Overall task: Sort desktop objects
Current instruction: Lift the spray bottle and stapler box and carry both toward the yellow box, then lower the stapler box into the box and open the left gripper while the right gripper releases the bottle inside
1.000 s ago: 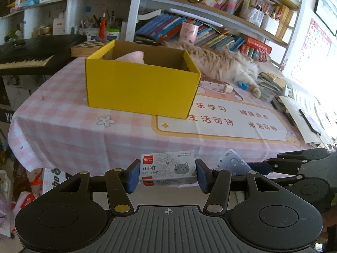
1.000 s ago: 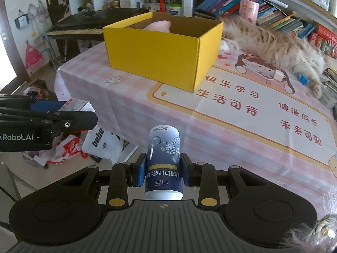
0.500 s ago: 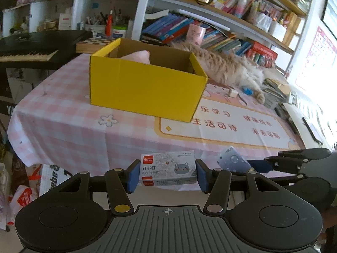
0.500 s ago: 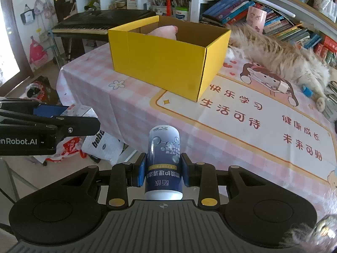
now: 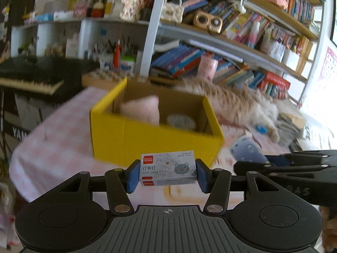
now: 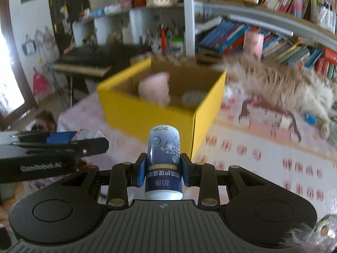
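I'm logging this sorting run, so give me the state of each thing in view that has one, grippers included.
left gripper: shut on the staple box.
staple box: held level, label facing the camera.
right gripper: shut on the blue bottle.
blue bottle: held, label upside down to the camera.
yellow box: open-topped, on the table, holding a pink item and a pale round item.
cat: lying stretched out on the table beside the box.

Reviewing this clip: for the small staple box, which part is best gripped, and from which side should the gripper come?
Grip the staple box across its two short ends, coming level from its long side. Those ends are flat and parallel, so the pads seat squarely, as the left gripper shows now.
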`<action>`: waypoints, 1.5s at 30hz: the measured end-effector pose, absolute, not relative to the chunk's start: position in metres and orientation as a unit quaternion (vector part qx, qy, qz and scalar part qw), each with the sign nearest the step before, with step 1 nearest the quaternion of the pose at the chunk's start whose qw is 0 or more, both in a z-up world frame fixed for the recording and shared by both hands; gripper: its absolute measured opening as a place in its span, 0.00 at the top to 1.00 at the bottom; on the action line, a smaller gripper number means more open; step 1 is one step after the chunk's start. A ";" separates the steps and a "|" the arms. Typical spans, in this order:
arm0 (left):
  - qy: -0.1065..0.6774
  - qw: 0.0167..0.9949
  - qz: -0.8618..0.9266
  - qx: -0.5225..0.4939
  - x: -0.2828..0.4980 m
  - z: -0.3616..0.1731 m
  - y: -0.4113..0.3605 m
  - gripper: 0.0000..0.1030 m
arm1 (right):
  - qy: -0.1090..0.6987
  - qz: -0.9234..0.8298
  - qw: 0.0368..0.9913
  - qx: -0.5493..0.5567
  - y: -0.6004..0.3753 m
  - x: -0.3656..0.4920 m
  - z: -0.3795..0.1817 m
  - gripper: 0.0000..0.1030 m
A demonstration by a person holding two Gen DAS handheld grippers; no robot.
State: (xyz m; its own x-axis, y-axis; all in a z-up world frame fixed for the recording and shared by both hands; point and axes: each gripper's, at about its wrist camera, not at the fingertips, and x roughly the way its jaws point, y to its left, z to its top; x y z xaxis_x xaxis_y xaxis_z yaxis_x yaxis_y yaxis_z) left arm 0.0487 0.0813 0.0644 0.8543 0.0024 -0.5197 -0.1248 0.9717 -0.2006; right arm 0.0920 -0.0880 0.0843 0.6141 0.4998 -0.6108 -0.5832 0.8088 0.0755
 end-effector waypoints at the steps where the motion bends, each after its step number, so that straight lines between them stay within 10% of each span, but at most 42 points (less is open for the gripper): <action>1: 0.261 0.958 0.037 -0.111 0.057 0.067 0.083 0.49 | 0.311 0.303 0.898 -0.063 -0.087 0.098 0.089 0.71; 45: 0.378 0.923 0.073 0.005 0.220 0.023 0.059 0.47 | 0.327 0.385 0.855 -0.117 -0.018 0.326 0.049 0.71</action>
